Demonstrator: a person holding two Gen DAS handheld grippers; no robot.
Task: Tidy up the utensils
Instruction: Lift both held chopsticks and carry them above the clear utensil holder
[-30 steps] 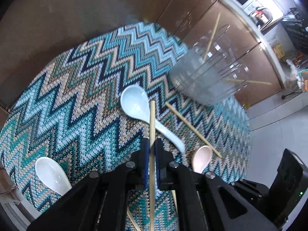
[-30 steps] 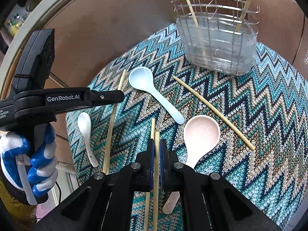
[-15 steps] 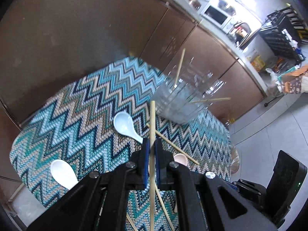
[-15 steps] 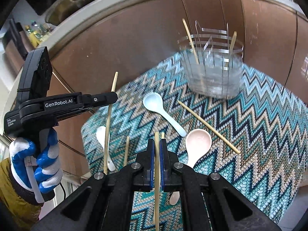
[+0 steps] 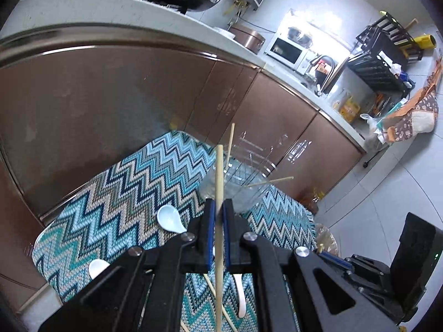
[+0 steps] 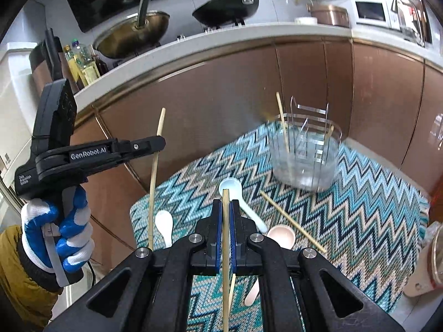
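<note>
Left tongs (image 5: 218,221) pinching one chopstick (image 5: 219,193) between blue pads, stick pointing up and away, lifted above the zigzag mat (image 5: 124,193). Same left tongs (image 6: 155,145) seen from the right side, held by a hand in a blue and white glove (image 6: 59,229), with the stick (image 6: 155,171) hanging down past the tips. White writing on the black body: "GenRobot.AI". More small white writing lower on the handle, too tiny to read.

Right tongs (image 6: 226,221) pinching a second chopstick (image 6: 226,235), also raised over the mat.

Clear holder (image 6: 304,160) standing at the far end of the mat, a bit blurry, with two chopsticks (image 6: 282,121) already leaning inside. On the mat: pale blue spoon (image 6: 235,193), small white spoon (image 6: 164,225), pink spoon (image 6: 281,238), and one loose chopstick (image 6: 290,221) lying slanted between the holder and the pink spoon. Another stick (image 6: 232,285) lying under the right tongs.

Behind, brown cupboard doors (image 6: 221,96) under a pale worktop (image 6: 249,33), with a black pan (image 6: 227,8) and a microwave (image 6: 371,11) on it.
</note>
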